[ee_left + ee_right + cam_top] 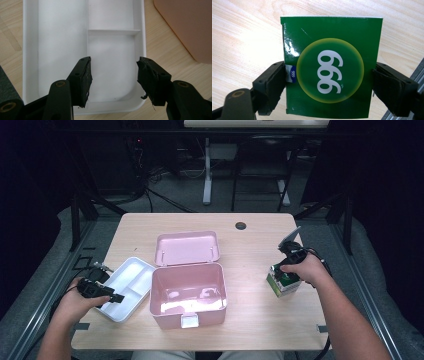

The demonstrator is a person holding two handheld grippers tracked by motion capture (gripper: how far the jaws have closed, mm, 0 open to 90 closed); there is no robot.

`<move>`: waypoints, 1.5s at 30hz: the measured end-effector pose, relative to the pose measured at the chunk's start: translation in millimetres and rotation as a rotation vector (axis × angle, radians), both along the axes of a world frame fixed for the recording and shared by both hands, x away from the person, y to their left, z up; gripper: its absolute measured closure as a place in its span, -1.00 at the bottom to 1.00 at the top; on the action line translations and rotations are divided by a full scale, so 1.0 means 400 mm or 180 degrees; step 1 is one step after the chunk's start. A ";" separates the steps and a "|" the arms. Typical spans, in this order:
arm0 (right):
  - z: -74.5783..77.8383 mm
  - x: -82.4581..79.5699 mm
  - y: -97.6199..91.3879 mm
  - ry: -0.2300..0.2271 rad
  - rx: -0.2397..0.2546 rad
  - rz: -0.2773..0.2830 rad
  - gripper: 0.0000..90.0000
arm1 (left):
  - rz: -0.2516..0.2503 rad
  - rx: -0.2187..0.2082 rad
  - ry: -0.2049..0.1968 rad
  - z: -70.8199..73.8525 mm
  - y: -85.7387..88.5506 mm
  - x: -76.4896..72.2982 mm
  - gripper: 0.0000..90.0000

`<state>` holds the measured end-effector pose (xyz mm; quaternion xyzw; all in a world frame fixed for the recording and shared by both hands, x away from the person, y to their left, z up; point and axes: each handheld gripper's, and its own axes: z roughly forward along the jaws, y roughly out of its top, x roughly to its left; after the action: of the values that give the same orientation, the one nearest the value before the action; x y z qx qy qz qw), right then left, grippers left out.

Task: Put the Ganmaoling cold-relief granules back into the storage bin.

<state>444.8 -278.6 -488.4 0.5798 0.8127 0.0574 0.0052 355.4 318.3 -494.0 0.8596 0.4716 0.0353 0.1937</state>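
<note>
At the left of the high view, the left gripper [116, 297] hovers over the near end of the white divided tray [131, 276], which lies on the table just left of the pink storage box [187, 294]. In the left gripper view its jaws stand apart above the tray [62, 50], one over the long compartment and one near the rim, holding nothing.

At centre, the pink storage box stands open and looks empty, its lid [186, 247] hinged back flat toward the far edge.

At the right, the right gripper [287, 270] meets a green carton [283, 281] standing on the table well apart from the box. In the right gripper view the carton [332, 67], printed with "999" in a yellow-ringed circle, sits between the jaws, whose pads press both side walls: it is grasped.

The step in hand appears to be picking up the carton for packing. The next move likely calls for a lift clear of the table and a carry leftward over the box wall, with the grip kept light enough not to crush the cardboard.

The surface is a pale wood-grain table [250, 250] with a round cable port [241, 225] near its far edge. Beyond lie a grey floor, dark cables and the legs of another desk.
</note>
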 end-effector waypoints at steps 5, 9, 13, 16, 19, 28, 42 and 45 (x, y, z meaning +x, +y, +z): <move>0.005 -0.001 -0.004 0.0010 -0.0012 -0.0002 -0.64 | 0.0003 -0.0031 -0.0017 0.005 -0.004 -0.002 -0.01; 0.017 -0.003 -0.004 -0.0005 0.0002 -0.0012 -0.64 | -0.0013 -0.0015 -0.0016 0.003 -0.005 -0.001 -0.01; 0.034 -0.006 -0.002 -0.0019 -0.0018 0.0033 -0.63 | -0.0016 -0.0022 -0.0013 0.003 -0.004 -0.001 -0.01; 0.047 -0.007 -0.001 -0.0018 -0.0019 0.0080 -0.63 | -0.0001 -0.0036 -0.0019 0.004 -0.003 -0.002 -0.01; 0.061 -0.010 0.003 -0.0034 -0.0049 0.0089 -0.62 | -0.0010 -0.0030 -0.0025 0.005 -0.001 -0.002 -0.01; 0.103 -0.021 0.010 -0.0112 -0.0106 0.0229 -0.61 | -0.0005 -0.0049 -0.0035 0.007 0.001 -0.003 -0.01; 0.146 -0.044 0.065 -0.0162 -0.0032 0.0642 -0.61 | -0.0011 -0.0057 -0.0049 0.008 0.003 -0.004 -0.01; 0.158 -0.051 0.081 -0.0230 -0.0028 0.0828 -0.62 | -0.0008 -0.0063 -0.0042 0.007 0.005 -0.004 -0.01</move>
<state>424.3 -246.3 -425.1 0.4671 0.8805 0.0749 0.0295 353.8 320.5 -491.0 0.8579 0.4696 0.0360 0.2054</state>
